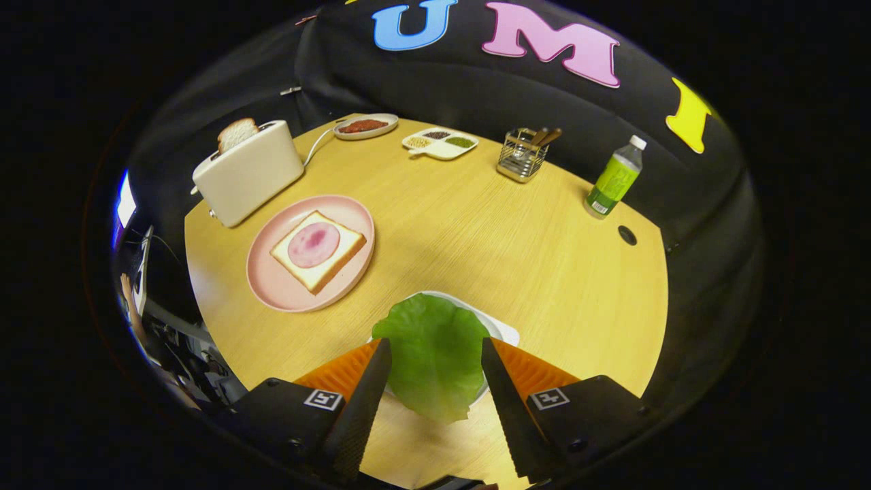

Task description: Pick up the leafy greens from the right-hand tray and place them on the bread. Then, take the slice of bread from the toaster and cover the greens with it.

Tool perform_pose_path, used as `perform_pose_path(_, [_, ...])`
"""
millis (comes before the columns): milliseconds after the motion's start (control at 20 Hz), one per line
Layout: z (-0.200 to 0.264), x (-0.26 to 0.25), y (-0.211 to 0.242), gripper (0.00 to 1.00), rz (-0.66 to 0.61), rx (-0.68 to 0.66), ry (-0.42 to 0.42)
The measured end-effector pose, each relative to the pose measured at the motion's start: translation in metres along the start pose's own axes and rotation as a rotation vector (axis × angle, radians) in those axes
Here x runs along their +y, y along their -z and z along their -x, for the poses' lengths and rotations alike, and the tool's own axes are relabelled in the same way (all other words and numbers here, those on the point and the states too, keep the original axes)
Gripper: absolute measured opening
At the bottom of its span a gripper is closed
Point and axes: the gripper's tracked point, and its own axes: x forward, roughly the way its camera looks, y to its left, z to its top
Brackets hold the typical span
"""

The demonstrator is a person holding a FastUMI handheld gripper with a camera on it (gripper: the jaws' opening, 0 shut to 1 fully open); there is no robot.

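A green lettuce leaf lies on the white tray near the table's front edge. My gripper hangs over it, open, with one finger at each side of the leaf. The leaf looks flat and unsqueezed, and its edges pass under the fingertips. Beyond the fingers to the left stands a pink plate holding a slice of bread topped with a round slice of ham. Behind the plate a cream toaster has a slice of bread sticking out of its slot.
At the back of the wooden table are a dish of red sauce, a divided dish of grains and a wire utensil holder. A green bottle stands at the back right. A person's hand shows off the table's left side.
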Motion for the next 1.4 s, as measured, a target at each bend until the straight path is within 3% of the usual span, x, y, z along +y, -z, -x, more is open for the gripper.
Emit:
perform_pose_path(150, [-0.024,-0.001,0.019,0.79,0.038,0.070,-0.014])
perform_pose_path(400, [-0.047,0.001,0.036,0.79,0.048,0.135,-0.030])
perform_pose_path(550, [-0.047,0.005,0.040,0.55,0.000,0.166,-0.050])
perform_pose_path(650, [-0.048,0.003,0.041,0.52,-0.010,0.167,-0.044])
perform_pose_path(750, [-0.048,0.002,0.040,0.24,-0.022,0.165,-0.043])
perform_pose_path(900, [-0.046,0.003,0.039,0.06,-0.032,0.162,-0.037])
perform_pose_path(1400, [0.028,0.014,-0.025,0.06,-0.084,-0.055,-0.019])
